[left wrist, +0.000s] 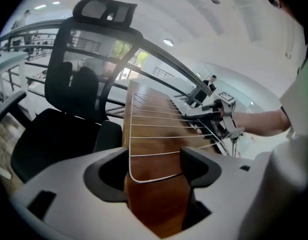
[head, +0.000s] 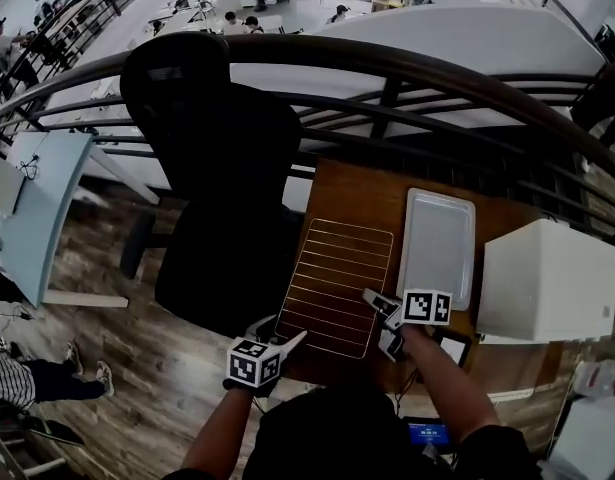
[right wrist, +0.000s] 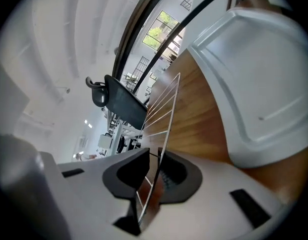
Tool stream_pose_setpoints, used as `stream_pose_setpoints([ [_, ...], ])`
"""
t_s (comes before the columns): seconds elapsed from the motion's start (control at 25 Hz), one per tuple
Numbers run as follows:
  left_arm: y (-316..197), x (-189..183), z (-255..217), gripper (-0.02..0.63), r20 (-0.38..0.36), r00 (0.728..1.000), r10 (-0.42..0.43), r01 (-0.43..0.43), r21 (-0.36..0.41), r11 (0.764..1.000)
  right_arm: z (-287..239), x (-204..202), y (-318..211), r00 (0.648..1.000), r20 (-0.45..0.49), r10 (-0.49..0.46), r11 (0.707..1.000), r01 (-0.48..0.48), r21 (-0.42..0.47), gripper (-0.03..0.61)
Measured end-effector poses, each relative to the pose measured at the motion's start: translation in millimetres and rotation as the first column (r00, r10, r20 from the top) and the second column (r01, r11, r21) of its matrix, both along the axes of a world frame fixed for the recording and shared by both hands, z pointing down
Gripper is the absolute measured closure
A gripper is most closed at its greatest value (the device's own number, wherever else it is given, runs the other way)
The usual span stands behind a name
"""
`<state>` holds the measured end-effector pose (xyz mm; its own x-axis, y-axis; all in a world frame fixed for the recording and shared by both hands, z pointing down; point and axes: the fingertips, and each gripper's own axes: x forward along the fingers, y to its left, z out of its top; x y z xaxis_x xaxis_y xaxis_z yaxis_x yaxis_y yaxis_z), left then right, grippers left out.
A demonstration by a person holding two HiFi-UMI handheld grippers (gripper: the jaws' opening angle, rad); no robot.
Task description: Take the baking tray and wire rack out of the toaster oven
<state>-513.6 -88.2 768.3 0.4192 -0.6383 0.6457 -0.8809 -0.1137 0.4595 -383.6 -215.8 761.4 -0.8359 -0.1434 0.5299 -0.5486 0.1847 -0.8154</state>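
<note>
The wire rack [head: 337, 286] lies flat on the wooden table [head: 347, 193], left of the pale baking tray [head: 437, 246]. Both are outside the white toaster oven [head: 547, 280] at the right. My left gripper [head: 284, 330] is open, its jaws wide around the rack's near left corner [left wrist: 143, 155] without touching it. My right gripper [head: 380, 318] is at the rack's near right edge. The edge wire [right wrist: 170, 115] runs between its jaws with a narrow gap, so the pads do not clamp it. The tray [right wrist: 259, 84] lies just right of that gripper.
A black office chair [head: 217, 168] stands close against the table's left side. A dark curved railing [head: 407, 73] runs behind the table. A small dark device [head: 452, 348] lies near the front edge, right of my right gripper.
</note>
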Motion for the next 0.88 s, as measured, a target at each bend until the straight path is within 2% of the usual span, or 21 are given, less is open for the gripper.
stream_pose_setpoints([
  [0.16, 3, 6, 14, 0.287, 0.060, 0.994, 0.088, -0.086, -0.031, 0.996, 6, 1, -16, 0.993, -0.115, 0.007, 0.998, 0.001, 0.067, 0.520],
  [0.4, 7, 6, 25, 0.287, 0.064, 0.991, 0.114, -0.110, -0.061, 0.992, 15, 10, -25, 0.960, -0.280, 0.024, 0.990, 0.015, 0.138, 0.458],
  [0.64, 5, 4, 26, 0.295, 0.060, 0.992, 0.114, -0.111, -0.063, 0.992, 16, 20, -31, 0.941, -0.335, 0.037, 0.985, 0.023, 0.172, 0.380],
  [0.76, 2, 7, 26, 0.294, 0.054, 0.993, 0.105, -0.101, -0.063, 0.993, 17, 20, -31, 0.922, -0.386, -0.021, 0.973, 0.108, 0.206, 0.295],
  [0.88, 1, 7, 23, 0.293, 0.052, 0.994, 0.095, -0.092, -0.060, 0.994, 17, 19, -29, 0.855, -0.510, -0.093, 0.924, 0.265, 0.276, 0.268],
])
